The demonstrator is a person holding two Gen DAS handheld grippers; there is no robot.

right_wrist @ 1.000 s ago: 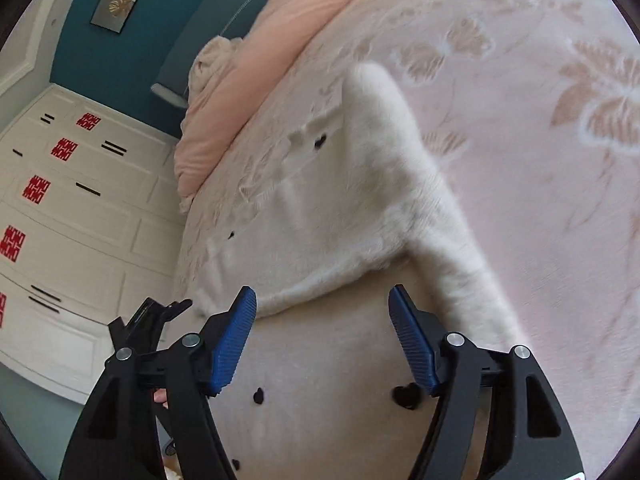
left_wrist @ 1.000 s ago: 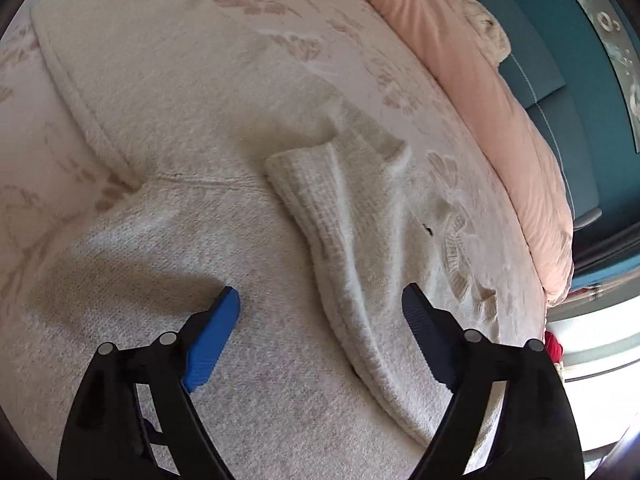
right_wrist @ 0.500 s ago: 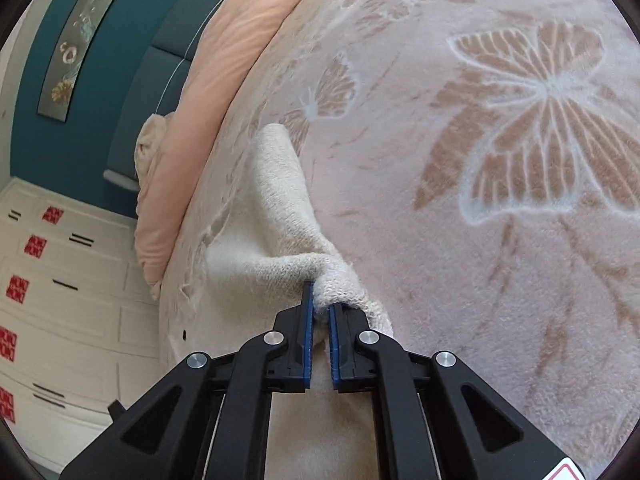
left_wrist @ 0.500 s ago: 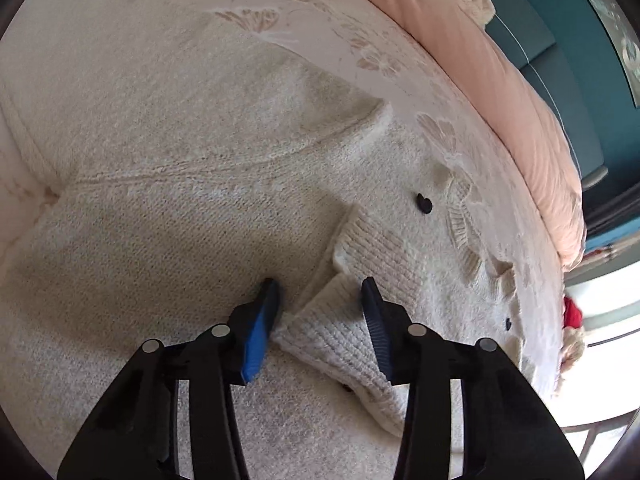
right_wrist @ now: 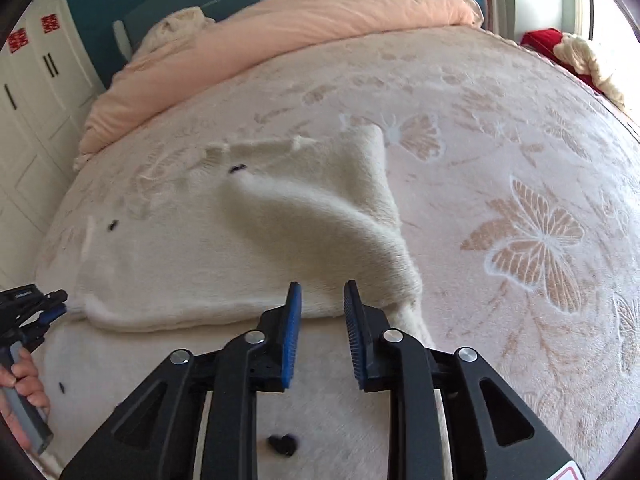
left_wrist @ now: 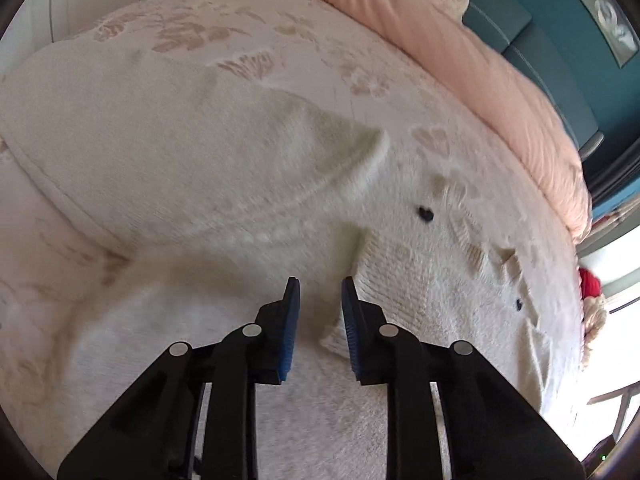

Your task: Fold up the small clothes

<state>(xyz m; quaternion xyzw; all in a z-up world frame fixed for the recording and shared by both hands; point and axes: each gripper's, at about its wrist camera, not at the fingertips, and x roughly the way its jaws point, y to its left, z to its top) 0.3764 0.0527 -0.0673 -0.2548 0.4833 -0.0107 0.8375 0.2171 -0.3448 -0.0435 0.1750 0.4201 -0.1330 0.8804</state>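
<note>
Jaws aside, only right wrist shows person's hand (right_wrist: 24,384).

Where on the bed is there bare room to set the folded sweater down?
Free: the butterfly-print bedspread right of the cream sweater, up to the pink duvet. Crowded: the left side, where the sweater spreads under both grippers, and the far right edge beside the red item.

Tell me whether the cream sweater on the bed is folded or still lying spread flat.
Partly folded. The cream sweater has its far part doubled back over the near part, with a rolled fold edge lying across it; the near part still lies flat on the bed.
</note>
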